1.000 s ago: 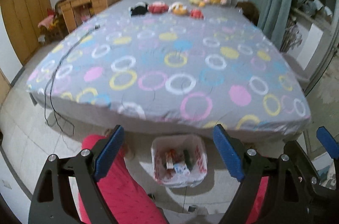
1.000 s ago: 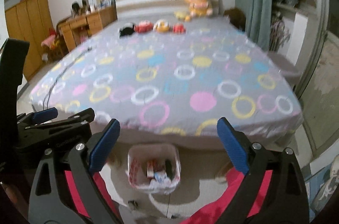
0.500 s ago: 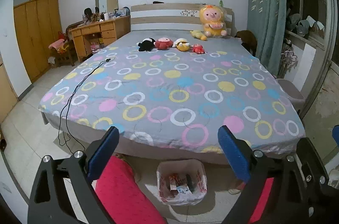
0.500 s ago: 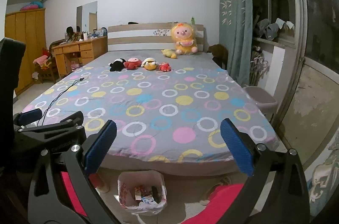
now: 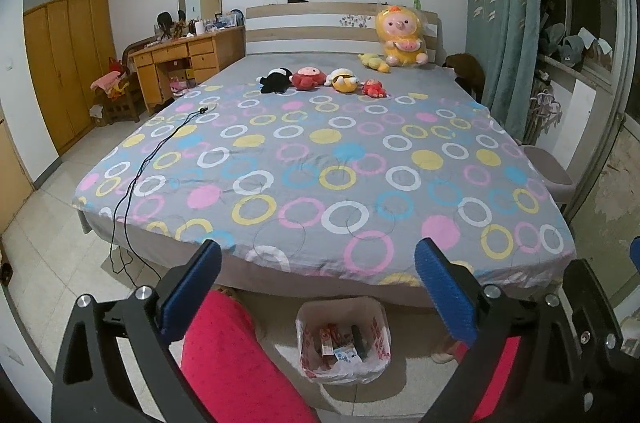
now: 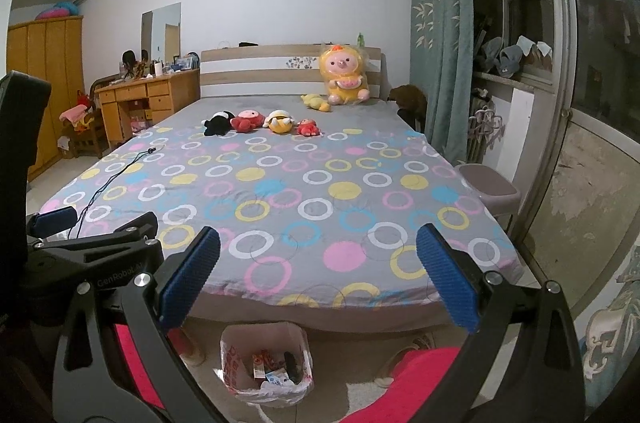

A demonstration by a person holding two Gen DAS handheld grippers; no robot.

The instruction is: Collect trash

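A small bin lined with a white and red plastic bag [image 5: 343, 341] stands on the floor at the foot of the bed, with wrappers and small cartons inside; it also shows in the right wrist view [image 6: 267, 363]. My left gripper [image 5: 320, 295] is open and empty, held above the bin. My right gripper [image 6: 318, 279] is open and empty too, above the bin and the bed's foot. The left gripper's body [image 6: 80, 255] shows at the left of the right wrist view.
A large bed [image 5: 328, 159] with a grey ringed sheet fills the middle, with plush toys [image 5: 320, 79] near the headboard and a black cable [image 5: 144, 163] at its left. A desk [image 5: 188, 59] and wardrobe [image 5: 64, 71] stand left. A stool [image 5: 548, 175], curtain and window are right. Red-clad legs [image 5: 236, 363] are below.
Both grippers have tilted up and drawn back from the bin. The bin now sits lower and smaller in both views, and more of the room shows.
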